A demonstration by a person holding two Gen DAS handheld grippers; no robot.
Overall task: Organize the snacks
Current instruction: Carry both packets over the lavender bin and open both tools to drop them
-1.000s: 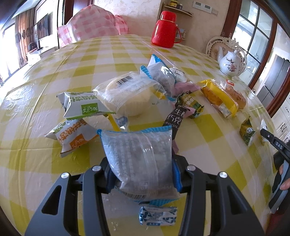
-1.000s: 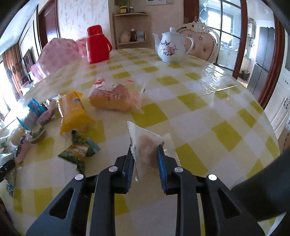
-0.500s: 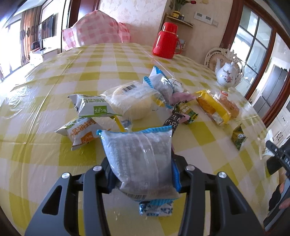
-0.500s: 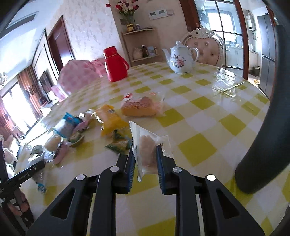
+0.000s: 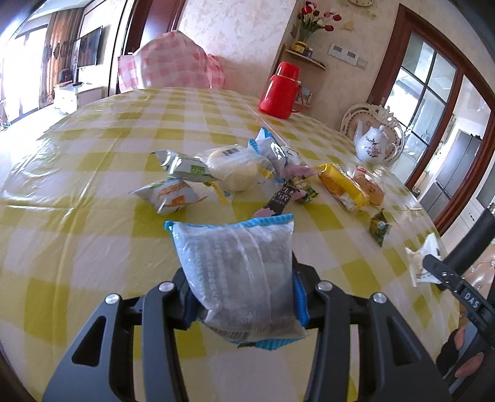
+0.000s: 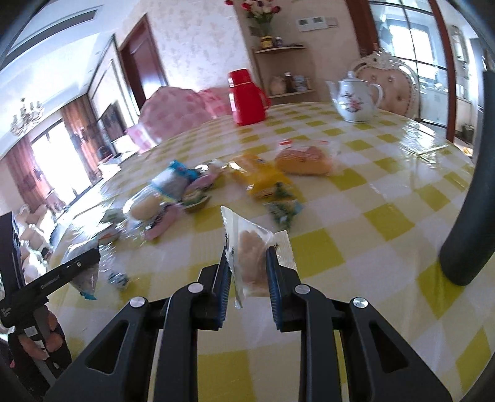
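carry step: left gripper [image 5: 244, 297] pinching blue-edged clear plastic packet [image 5: 238, 272], right gripper [image 6: 249, 272] pinching small clear cracker sachet [image 6: 250, 253]; next, a sorted drop-off spot.

You face a round table [image 5: 92, 191] under a yellow-checked cloth, sunlit and glossy. Behind it stands a pink gingham chair [image 5: 173, 65], with a carved cream chair [image 6: 393, 83] to the right. A corner shelf [image 6: 281, 49] carries jars beneath red flowers [image 5: 315, 18]. The wallpaper [image 5: 235, 34] is pale and patterned. Dark-framed glass doors [image 5: 433, 92] close the right side; curtained windows [image 6: 46, 173] glare left, near a chandelier [image 6: 26, 117].
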